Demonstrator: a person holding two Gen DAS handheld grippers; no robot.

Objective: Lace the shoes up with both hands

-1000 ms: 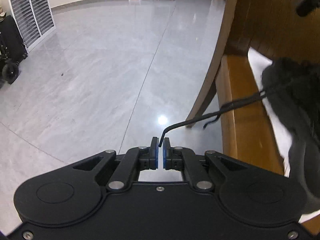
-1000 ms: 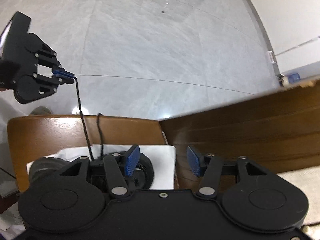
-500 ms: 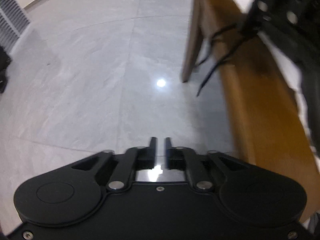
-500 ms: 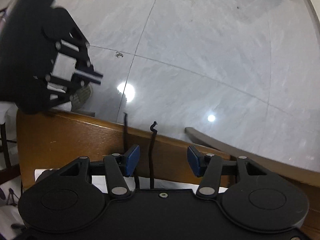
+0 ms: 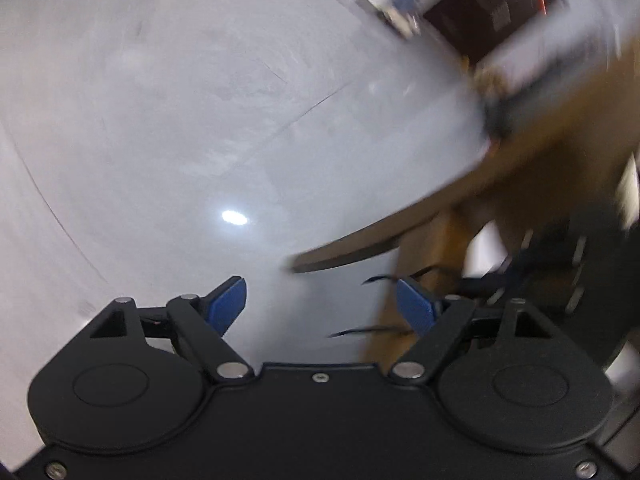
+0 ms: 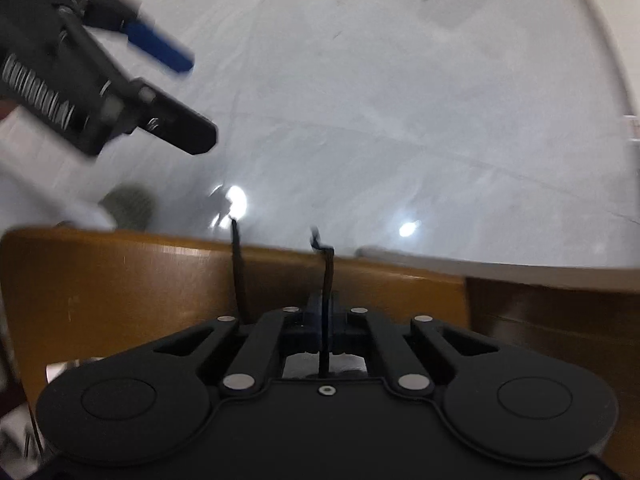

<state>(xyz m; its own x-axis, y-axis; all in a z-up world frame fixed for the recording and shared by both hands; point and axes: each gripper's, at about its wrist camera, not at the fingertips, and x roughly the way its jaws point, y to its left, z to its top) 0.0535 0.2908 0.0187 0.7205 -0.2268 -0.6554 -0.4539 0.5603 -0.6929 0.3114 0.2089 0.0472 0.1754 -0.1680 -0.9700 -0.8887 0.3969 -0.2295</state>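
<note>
My left gripper [image 5: 322, 304] is open and empty over the grey floor; it also shows at the upper left of the right wrist view [image 6: 176, 92]. Two black lace ends [image 5: 380, 278] stick out to its right, by the wooden bench edge. My right gripper [image 6: 325, 320] is shut on one black lace [image 6: 328, 268], whose tip stands up over the bench edge. A second loose lace end [image 6: 238, 264] lies to its left. The shoe itself is hidden; a dark blurred shape [image 5: 560, 264] at the right of the left wrist view may be it or the other gripper.
A wooden bench [image 6: 120, 280] with a curved backrest [image 5: 400, 232] carries the work. Grey tiled floor [image 6: 400, 100] lies beyond its edge. A white sheet [image 6: 64, 368] shows under the right gripper. A doorway [image 5: 480, 8] is far off. The left view is motion-blurred.
My left gripper let go of the lace, opened wide and swung towards the bench. My right gripper closed on the other lace end.
</note>
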